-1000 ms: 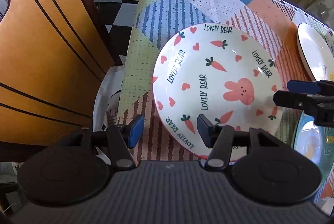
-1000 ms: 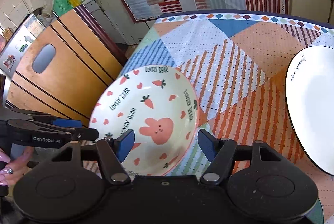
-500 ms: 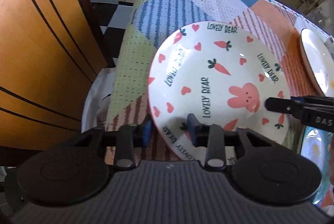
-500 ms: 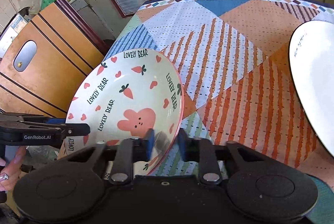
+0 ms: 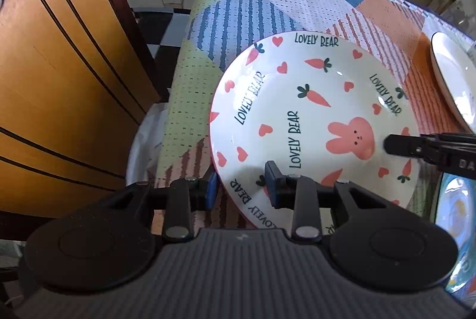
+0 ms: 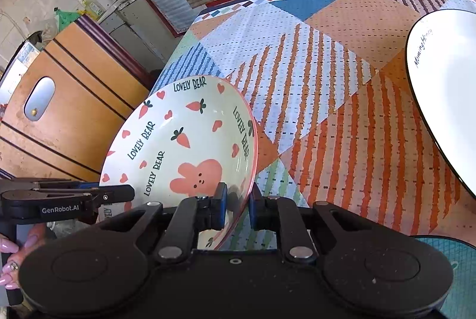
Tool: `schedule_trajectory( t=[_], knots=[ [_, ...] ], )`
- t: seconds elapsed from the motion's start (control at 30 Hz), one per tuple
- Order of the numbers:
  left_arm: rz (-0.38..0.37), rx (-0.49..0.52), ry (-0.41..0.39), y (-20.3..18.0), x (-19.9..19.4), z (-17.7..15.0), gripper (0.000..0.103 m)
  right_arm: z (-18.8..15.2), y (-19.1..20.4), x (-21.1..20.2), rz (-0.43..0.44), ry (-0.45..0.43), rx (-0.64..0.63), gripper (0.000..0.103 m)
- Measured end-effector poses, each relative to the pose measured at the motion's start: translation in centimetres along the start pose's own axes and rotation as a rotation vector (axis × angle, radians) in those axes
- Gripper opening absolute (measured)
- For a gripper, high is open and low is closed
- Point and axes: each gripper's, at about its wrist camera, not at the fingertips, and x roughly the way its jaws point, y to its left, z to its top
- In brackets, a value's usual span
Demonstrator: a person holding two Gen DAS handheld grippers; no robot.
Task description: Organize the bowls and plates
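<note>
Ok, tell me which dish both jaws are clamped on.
The bunny-and-carrot "Lovely Bear" bowl, pinched at opposite rims by both pairs of jaws. The plain white black-rimmed plate and the teal dish lie untouched.

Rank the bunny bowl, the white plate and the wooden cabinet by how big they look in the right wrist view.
1. Bunny bowl, though it sits nearest the camera, which inflates it.
2. Wooden cabinet, looking close to the bowl, so that order is unsure.
3. White plate, smallest as shown, but the picture edge cuts it off.
</note>
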Motion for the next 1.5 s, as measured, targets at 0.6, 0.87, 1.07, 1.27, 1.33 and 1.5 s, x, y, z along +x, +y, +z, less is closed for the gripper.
schedule_trajectory(
  t=[0.6, 0.87, 1.07, 1.27, 1.33, 1.5],
  knots=[
    [-0.131, 0.109, -0.139, -5.6, -9.1, -1.7, 0.029, -1.7, 0.1, -12.5, 0.003, -0.134, -0.022, 0.019],
    [-0.2, 0.205, -0.129, -10.5, -10.4, -4.7, 0.029, -5.5, -1.7, -17.4, -0.074, -0.148, -0.005, 0.019],
    [-0.219, 0.304, -0.109, -13.9, -10.6, -7.0, 0.029, -9.7, -3.9, -19.5, -0.11, -0.154, 0.065, 0.019],
    [-0.23, 0.348, -0.045, -15.5, -9.5, -8.5, 0.029, -13.2, -5.3, -20.2, -0.122, -0.174, 0.121, 0.019],
    [-0.21, 0.371, -0.044, -16.1, -9.3, -8.9, 0.029, -13.8, -5.6, -19.8, -0.131, -0.151, 0.127, 0.019],
    [-0.216, 0.385, -0.008, -16.3, -8.5, -9.0, 0.029, -14.4, -6.5, -19.1, -0.138, -0.133, 0.15, 0.019]
  ],
)
